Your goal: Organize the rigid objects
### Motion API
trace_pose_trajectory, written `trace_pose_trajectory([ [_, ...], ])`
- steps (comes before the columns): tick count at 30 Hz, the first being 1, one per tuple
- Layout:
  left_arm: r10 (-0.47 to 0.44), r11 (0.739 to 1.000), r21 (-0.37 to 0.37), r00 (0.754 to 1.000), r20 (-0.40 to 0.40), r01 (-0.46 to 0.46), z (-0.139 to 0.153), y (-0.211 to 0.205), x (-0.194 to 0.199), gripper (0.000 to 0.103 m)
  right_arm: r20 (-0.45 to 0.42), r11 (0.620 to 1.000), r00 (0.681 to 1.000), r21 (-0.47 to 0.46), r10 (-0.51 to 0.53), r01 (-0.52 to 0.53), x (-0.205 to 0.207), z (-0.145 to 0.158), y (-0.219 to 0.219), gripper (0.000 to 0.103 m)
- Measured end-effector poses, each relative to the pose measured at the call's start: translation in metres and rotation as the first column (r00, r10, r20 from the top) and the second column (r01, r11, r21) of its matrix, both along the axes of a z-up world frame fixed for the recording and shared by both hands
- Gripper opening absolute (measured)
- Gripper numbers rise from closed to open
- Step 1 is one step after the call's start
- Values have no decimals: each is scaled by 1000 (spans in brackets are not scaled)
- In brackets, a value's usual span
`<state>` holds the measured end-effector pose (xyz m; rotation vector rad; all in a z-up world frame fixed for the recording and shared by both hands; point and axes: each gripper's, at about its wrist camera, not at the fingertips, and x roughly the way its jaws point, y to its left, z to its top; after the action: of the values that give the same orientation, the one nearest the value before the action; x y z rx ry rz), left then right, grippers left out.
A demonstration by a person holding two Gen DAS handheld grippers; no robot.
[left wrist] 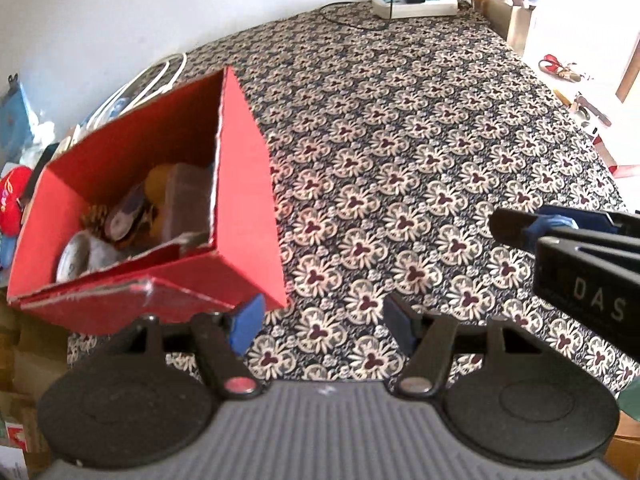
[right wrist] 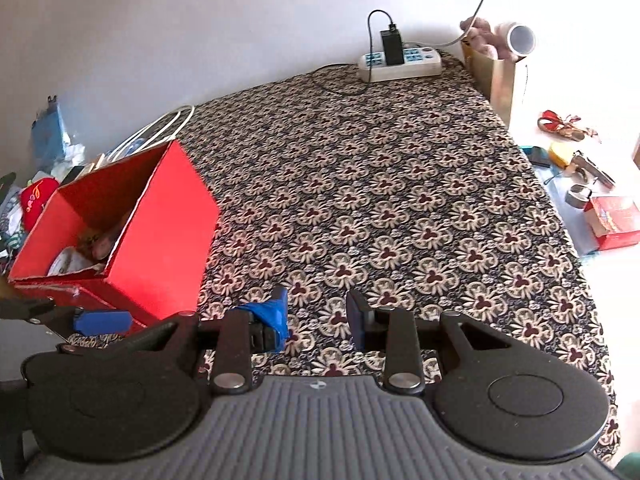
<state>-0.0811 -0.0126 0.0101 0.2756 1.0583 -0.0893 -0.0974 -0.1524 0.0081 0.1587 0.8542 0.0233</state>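
Beside the red box (right wrist: 160,248) at the cloth's left edge, both hand-held grippers (right wrist: 316,316) spread, empty.

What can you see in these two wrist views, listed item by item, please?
Box: one, red, open-topped, left edge of the table, holding assorted small items.
Tablecloth: one, dark floral, covering the table.
Power strip: one, white, far edge, black charger plugged in.
White cable: one, coiled behind the box.
Paper bag: one, tan, far right corner.
Small carton: one, red, off the table's right side.
Left gripper: jaws open, empty, beside the box.
Right gripper: jaws open, empty, over the cloth.
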Motion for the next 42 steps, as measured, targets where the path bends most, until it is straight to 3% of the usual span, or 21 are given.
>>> trace_pose_trajectory([
  [10,-52,998,-19,997,54,53,19,-1,11,66,33,999,999,-5,-39,39,9,14,5,16],
  [16,-88,995,-28,992,95,91,40,20,20,66,77,997,994,28,-75,73,18,33,28,16],
  [25,-69,997,-30,985,156,75,63,94,39,67,111,997,991,31,-79,76,42,50,89,16],
  [33,-28,999,-29,988,151,33,59,159,57,67,111,1000,994,3,-22,22,59,47,154,17],
  [42,-8,999,-33,990,140,13,51,215,67,67,74,1000,997,0,-26,26,72,36,197,17],
])
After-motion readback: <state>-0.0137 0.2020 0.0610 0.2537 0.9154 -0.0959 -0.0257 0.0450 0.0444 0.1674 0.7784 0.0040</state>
